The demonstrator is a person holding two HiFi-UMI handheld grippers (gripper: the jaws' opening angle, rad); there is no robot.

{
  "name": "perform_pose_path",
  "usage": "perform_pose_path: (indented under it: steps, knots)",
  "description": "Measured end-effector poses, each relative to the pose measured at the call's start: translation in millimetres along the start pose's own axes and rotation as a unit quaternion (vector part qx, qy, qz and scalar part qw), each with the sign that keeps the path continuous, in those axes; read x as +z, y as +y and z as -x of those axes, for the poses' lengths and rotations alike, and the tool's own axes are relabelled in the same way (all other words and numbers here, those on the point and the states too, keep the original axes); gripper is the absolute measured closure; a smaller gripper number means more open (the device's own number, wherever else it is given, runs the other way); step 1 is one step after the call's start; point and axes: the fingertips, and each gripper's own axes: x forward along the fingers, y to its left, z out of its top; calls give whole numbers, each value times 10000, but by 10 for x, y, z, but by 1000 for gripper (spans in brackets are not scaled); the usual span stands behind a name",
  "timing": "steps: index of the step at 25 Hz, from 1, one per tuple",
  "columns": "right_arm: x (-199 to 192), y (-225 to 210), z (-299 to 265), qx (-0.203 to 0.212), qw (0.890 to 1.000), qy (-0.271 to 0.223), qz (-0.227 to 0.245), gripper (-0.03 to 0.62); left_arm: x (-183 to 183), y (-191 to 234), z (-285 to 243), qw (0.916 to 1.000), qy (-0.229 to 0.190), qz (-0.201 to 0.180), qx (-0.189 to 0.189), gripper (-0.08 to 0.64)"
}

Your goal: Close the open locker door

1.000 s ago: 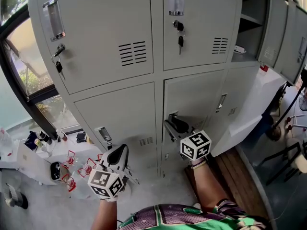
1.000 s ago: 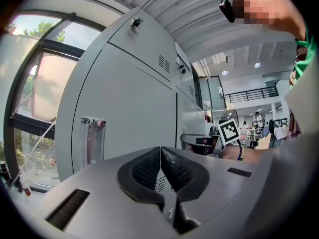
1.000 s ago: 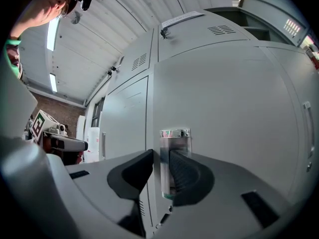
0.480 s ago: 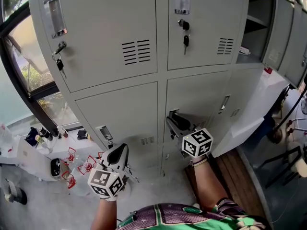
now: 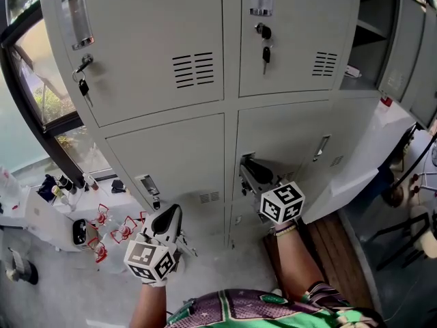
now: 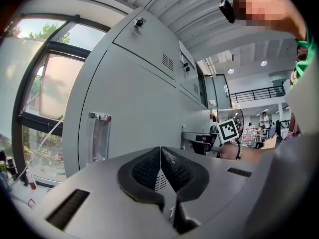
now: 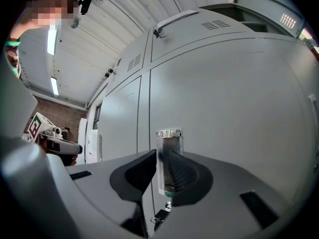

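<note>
right gripper (image 5: pixel 251 171) jaws just closed onto the lower-centre door handle (image 7: pixel 167 141). left gripper (image 6: pixel 160 159) pinched together, empty. a skewed push could slip off that thin handle.

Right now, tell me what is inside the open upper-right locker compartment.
The open grey metal locker compartment holds a grey shelf and a small white object at its floor's front edge. Its dark top and back cannot be seen.

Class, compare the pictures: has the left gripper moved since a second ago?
No. The left gripper stays just below the lower left door's handle, as before, with its jaws shut.
</note>
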Motion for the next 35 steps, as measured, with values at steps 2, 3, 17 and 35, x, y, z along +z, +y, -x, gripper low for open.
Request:
perform_pose_path:
  steps: [2, 3, 17, 35]
  knots:
    - [3, -17, 30, -8, 10000, -8, 20, 525, -12, -10, 23, 10000, -10, 9, 63, 537]
    - [7, -30, 44, -16, 10000, -12, 34, 529, -21, -14, 28, 9999, -16, 21, 100, 537]
    - [128, -258, 524, 161, 9995, 100, 241, 586, -74, -769, -40, 9990, -88, 209, 379, 537]
    - [264, -685, 1944, -324, 9986, 88, 406, 586, 126, -1845, -427, 9996, -222, -93, -121, 537]
